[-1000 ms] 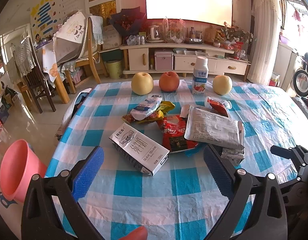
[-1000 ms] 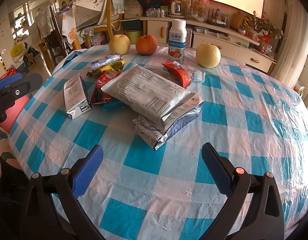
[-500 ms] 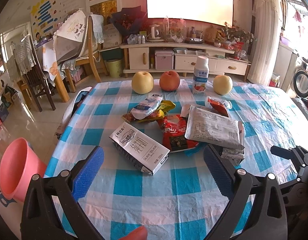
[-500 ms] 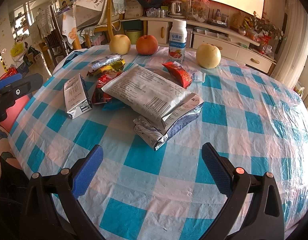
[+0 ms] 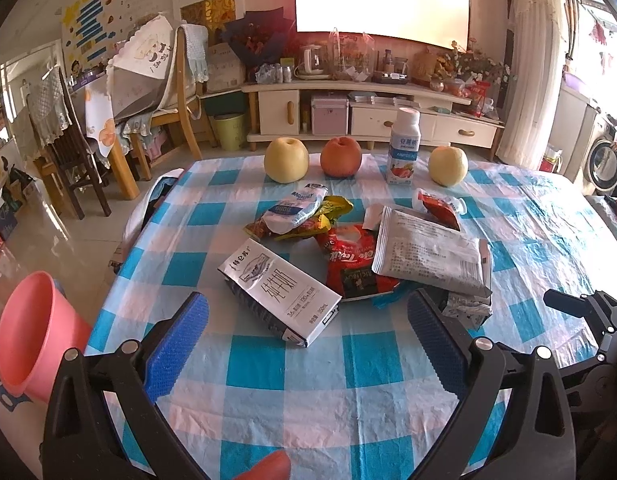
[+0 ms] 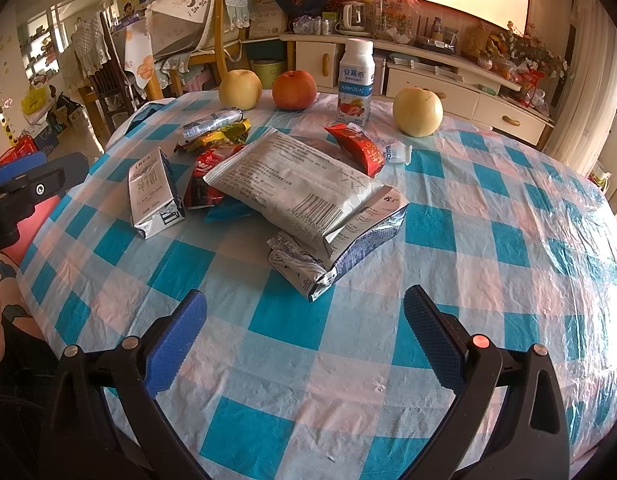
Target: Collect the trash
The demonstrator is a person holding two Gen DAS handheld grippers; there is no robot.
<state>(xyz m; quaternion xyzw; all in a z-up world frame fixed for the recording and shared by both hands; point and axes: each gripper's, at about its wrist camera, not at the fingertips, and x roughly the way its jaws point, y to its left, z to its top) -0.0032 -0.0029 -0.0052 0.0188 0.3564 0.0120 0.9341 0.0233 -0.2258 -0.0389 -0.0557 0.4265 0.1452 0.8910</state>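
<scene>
Checked tablecloth (image 5: 292,384) under wrappers (image 5: 428,260); left tool (image 5: 308,340) and right tool (image 6: 304,332) wide apart, empty.

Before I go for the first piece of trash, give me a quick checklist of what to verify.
1. Left hand-held gripper open, empty: ok.
2. Right hand-held gripper open, empty: ok.
3. Milk carton lies apart from the pile, nothing on top: ok.
4. Silver bag overlaps the red wrapper; lifting may drag it: not ok.
5. Pink bin open beside the table: ok.
6. Carton emptied: cannot tell.
</scene>
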